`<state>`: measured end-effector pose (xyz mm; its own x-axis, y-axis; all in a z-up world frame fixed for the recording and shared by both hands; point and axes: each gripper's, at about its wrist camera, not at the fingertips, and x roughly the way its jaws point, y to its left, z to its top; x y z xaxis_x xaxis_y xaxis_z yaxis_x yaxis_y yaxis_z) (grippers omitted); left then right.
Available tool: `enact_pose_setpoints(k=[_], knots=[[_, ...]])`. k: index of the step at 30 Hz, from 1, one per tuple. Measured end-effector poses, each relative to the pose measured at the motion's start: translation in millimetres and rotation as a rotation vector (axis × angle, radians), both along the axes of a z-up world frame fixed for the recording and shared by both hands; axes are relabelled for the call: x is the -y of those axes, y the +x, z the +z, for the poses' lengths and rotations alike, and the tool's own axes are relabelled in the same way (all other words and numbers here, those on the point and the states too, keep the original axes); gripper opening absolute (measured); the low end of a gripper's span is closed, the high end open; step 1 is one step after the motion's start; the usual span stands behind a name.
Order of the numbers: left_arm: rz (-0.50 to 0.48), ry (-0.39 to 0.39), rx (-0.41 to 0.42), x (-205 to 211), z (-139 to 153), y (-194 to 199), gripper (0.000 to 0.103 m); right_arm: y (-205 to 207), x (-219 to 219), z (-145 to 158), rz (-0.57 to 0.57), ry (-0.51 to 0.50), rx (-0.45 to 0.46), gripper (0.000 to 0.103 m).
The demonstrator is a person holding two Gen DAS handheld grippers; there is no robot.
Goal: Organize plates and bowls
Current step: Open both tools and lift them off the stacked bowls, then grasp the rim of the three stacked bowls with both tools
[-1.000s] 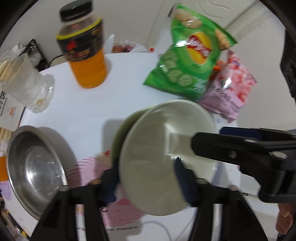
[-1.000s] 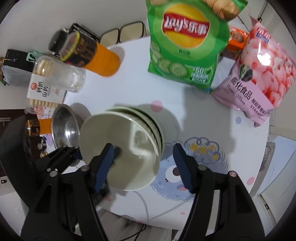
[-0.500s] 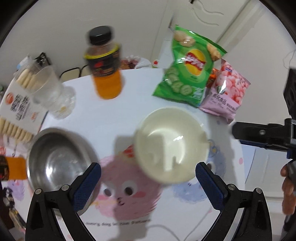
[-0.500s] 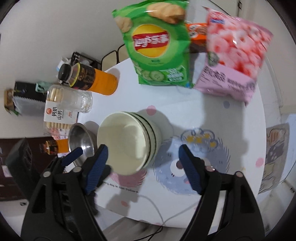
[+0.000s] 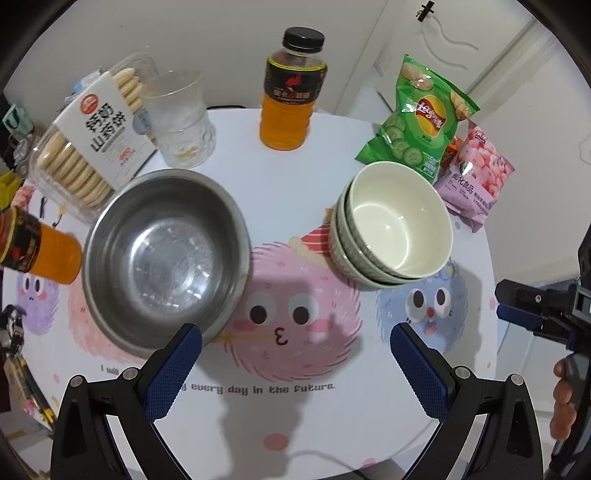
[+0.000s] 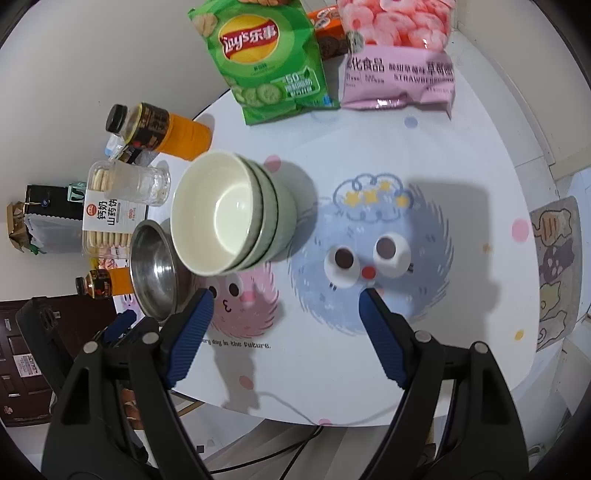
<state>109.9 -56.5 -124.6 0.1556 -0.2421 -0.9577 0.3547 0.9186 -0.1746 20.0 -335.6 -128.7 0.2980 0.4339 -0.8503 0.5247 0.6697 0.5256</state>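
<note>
Overall: round cartoon-print table [image 5: 295, 155], white walls; both tongs released, empty.

In the left wrist view, the second orange drink bottle [image 5: 35, 248] is cut off by the left edge, its cap out of sight, and only fingertips of the person's hand [image 5: 563, 398] show at the right edge. In the right wrist view, the stacked ceramic bowls [image 6: 229, 212] hide part of the steel bowl [image 6: 155, 273], and the orange biscuit box [image 6: 328, 33] is mostly hidden behind the two snack bags.

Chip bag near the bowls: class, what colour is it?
Green chip bag, with a red-and-yellow logo; clearest in the right wrist view.
</note>
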Motion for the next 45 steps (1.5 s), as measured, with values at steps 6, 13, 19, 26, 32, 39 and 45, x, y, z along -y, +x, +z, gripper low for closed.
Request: enact_pose_setpoints(k=[6,13,19,26,32,39,45], knots=[[0.044,-0.002,0.01,-3.8,2.9,3.9,0.103,-5.5,-6.0,-3.5,-0.05,0.018,0.006,0.081],[0.042,0.0,0.002,18.1,-1.1,19.9,0.103,3.0,1.8,-8.5,-0.101,0.047,-0.005,0.081],[0.031,0.035,0.0,49.5,-15.3,45.9,0.103,31.6,7.6,-16.2,-0.098,0.044,-0.006,0.081],[-0.091,0.124,-0.033,88.6,-49.8,65.8,0.103,72.8,-0.8,-37.2,0.02,-0.026,-0.038,0.08],[-0.087,0.127,-0.054,94.1,-64.0,71.5,0.103,88.1,-4.2,-59.4,0.089,-0.018,-0.079,0.066],[-0.143,0.04,-0.116,104.6,-79.3,66.6,0.063,89.7,-4.5,-80.0,0.147,0.066,-0.108,0.036],[-0.171,0.017,-0.135,106.7,-78.8,65.3,0.058,95.8,-6.2,-81.8,0.179,0.06,-0.119,0.029]])
